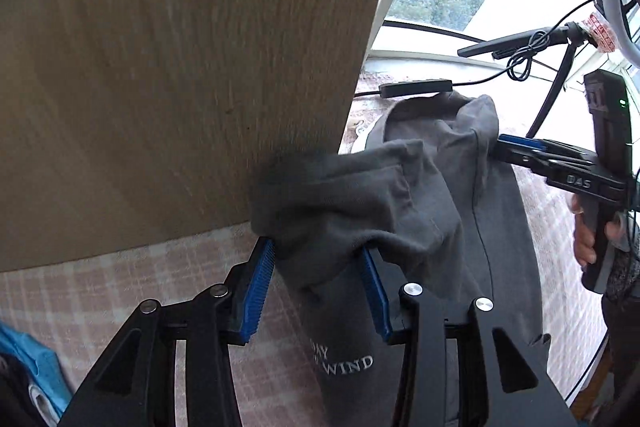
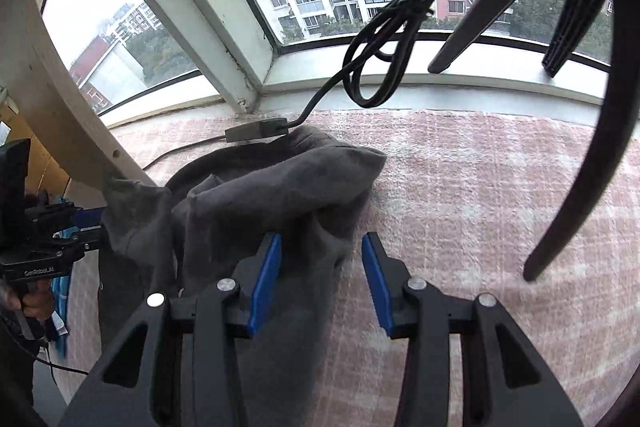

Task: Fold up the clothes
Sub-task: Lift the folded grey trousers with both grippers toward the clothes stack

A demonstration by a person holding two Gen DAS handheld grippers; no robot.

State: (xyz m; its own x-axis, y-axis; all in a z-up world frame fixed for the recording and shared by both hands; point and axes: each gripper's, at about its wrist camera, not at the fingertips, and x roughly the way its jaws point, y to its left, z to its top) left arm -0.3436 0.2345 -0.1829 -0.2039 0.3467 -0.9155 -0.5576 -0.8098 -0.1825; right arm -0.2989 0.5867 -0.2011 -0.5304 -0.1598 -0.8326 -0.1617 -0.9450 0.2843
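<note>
My left gripper (image 1: 320, 287) reaches forward, its ribbed blue pads (image 1: 260, 291) set wide around a bunched fold of the soft grey garment (image 1: 420, 187). My right gripper (image 2: 322, 279) points toward the window, fingers apart, cloth draped between them but not pinched. The garment lies crumpled on the pink checked woven cover (image 2: 480, 187), beside a wooden panel (image 1: 180, 67).

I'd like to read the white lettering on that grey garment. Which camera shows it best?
The left wrist view: the white lettering sits low on the grey garment, and "WIND" is legible. The right wrist view shows the same garment bunched up, with no lettering visible.
</note>
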